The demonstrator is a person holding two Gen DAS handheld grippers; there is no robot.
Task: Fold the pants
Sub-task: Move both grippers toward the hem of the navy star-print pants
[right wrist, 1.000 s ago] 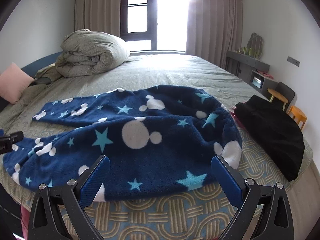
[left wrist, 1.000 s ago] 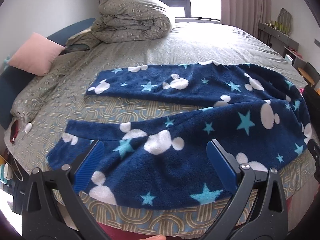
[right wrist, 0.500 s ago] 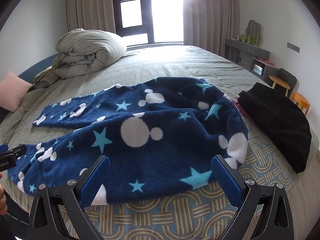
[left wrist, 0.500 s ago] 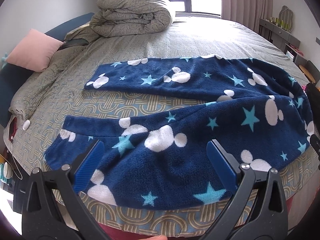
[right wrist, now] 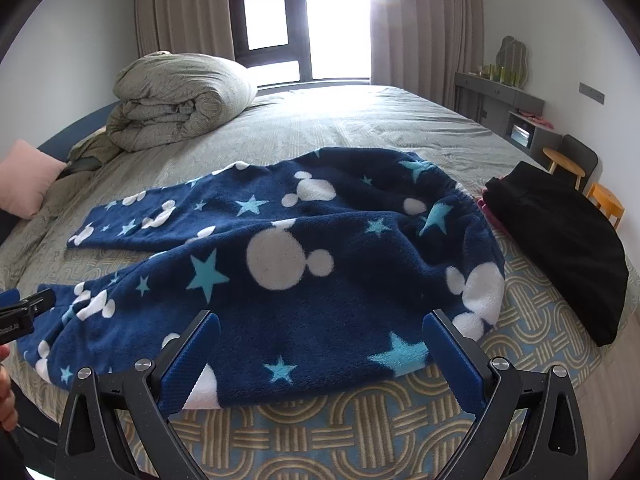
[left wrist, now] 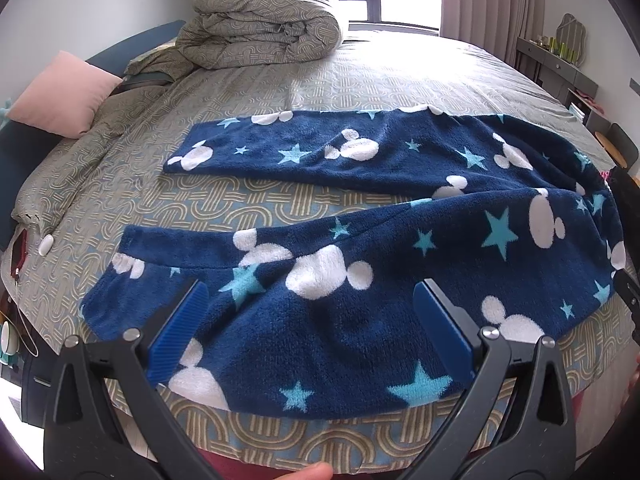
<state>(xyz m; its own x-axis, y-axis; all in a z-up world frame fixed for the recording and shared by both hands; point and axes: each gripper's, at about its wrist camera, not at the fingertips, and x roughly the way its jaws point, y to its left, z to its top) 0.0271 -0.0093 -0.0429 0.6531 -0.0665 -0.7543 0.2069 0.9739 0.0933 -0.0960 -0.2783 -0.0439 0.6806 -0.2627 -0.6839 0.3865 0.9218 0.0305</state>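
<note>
Navy fleece pants with white mouse heads and blue stars lie spread on the bed, both legs pointing left, the waist at the right. They also show in the right wrist view. My left gripper is open and empty above the near leg. My right gripper is open and empty above the near edge of the pants by the waist. The left gripper's tip shows at the left edge of the right wrist view.
The bed has a patterned cover. A folded duvet lies at the far side, a pink pillow at the left. A black garment lies right of the waist. A shelf and stools stand at the right.
Both grippers have risen and tilted slightly, so the pants sit lower in each view. The pants have not moved. Both grippers stay open.
</note>
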